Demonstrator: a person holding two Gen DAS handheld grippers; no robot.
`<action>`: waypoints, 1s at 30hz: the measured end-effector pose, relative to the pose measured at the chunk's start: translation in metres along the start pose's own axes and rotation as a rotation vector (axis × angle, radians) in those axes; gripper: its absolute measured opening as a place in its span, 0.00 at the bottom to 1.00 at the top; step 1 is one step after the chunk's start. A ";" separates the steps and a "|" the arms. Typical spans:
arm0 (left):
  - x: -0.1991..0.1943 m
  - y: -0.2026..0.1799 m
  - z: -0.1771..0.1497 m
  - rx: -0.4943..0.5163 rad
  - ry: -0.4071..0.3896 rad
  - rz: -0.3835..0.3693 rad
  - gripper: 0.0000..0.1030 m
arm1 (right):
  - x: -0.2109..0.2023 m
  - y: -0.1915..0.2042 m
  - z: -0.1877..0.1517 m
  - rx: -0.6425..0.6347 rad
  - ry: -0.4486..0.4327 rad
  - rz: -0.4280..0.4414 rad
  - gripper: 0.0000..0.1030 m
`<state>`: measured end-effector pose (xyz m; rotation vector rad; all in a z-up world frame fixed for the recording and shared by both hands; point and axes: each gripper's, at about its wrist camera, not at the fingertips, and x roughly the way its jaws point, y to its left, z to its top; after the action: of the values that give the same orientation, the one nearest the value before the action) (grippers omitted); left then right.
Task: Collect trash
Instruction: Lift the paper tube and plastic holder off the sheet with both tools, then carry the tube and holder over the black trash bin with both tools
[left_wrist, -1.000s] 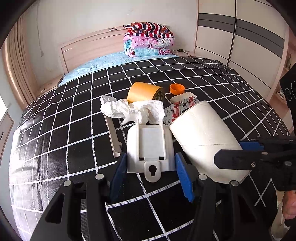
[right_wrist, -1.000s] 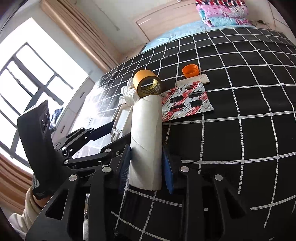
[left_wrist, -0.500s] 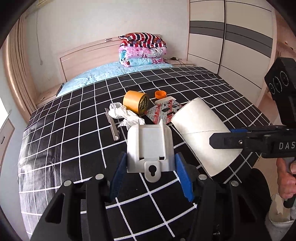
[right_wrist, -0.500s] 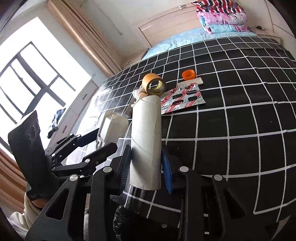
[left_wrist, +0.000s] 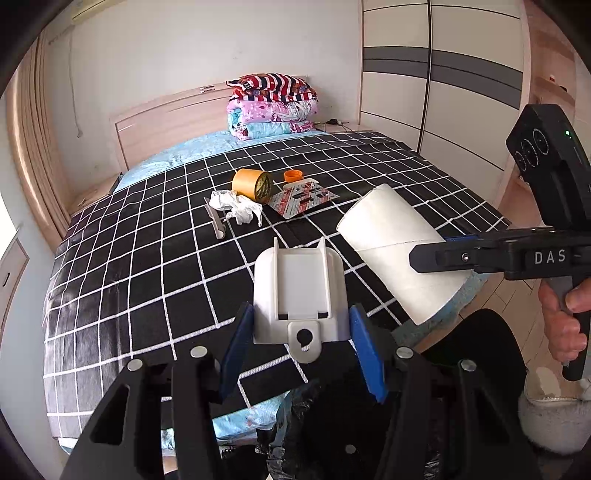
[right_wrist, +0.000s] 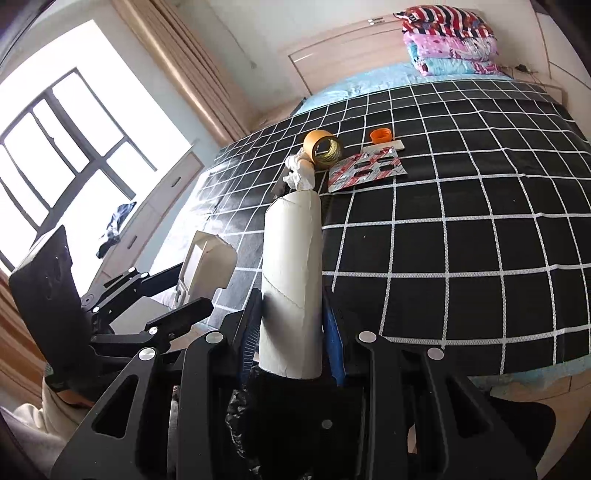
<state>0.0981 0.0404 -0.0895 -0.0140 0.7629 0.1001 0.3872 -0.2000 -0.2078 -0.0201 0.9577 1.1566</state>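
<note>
My left gripper (left_wrist: 301, 328) is shut on a white plastic holder (left_wrist: 299, 295), held above the near edge of the bed. It also shows in the right wrist view (right_wrist: 205, 267). My right gripper (right_wrist: 291, 325) is shut on a white cardboard tube (right_wrist: 291, 280), which also shows in the left wrist view (left_wrist: 397, 251). On the black checked bedspread (left_wrist: 147, 258) lie a crumpled tissue (left_wrist: 238, 208), an orange tape roll (left_wrist: 253, 184), an orange cap (left_wrist: 293, 175), a red-and-silver blister pack (left_wrist: 301, 199) and a white strip (left_wrist: 216, 223).
A black bin bag (left_wrist: 476, 354) sits below the grippers at the foot of the bed. Folded quilts (left_wrist: 273, 107) are stacked at the headboard. A wardrobe (left_wrist: 443, 85) stands on the right, a window (right_wrist: 55, 129) on the left.
Both grippers have lifted and pulled back from the pile toward the foot of the bed, carrying the holder and the tube. The bin bag has come into view below.
</note>
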 end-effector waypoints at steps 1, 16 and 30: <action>-0.002 -0.002 -0.003 -0.001 0.001 -0.006 0.50 | -0.001 0.001 -0.003 -0.004 0.004 0.003 0.31; -0.002 -0.020 -0.070 -0.010 0.124 -0.081 0.50 | 0.014 -0.009 -0.076 -0.005 0.146 0.006 0.31; 0.053 -0.034 -0.121 -0.016 0.318 -0.136 0.50 | 0.061 -0.028 -0.125 -0.002 0.329 -0.062 0.30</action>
<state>0.0558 0.0047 -0.2139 -0.0984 1.0759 -0.0271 0.3346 -0.2246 -0.3369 -0.2472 1.2372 1.1166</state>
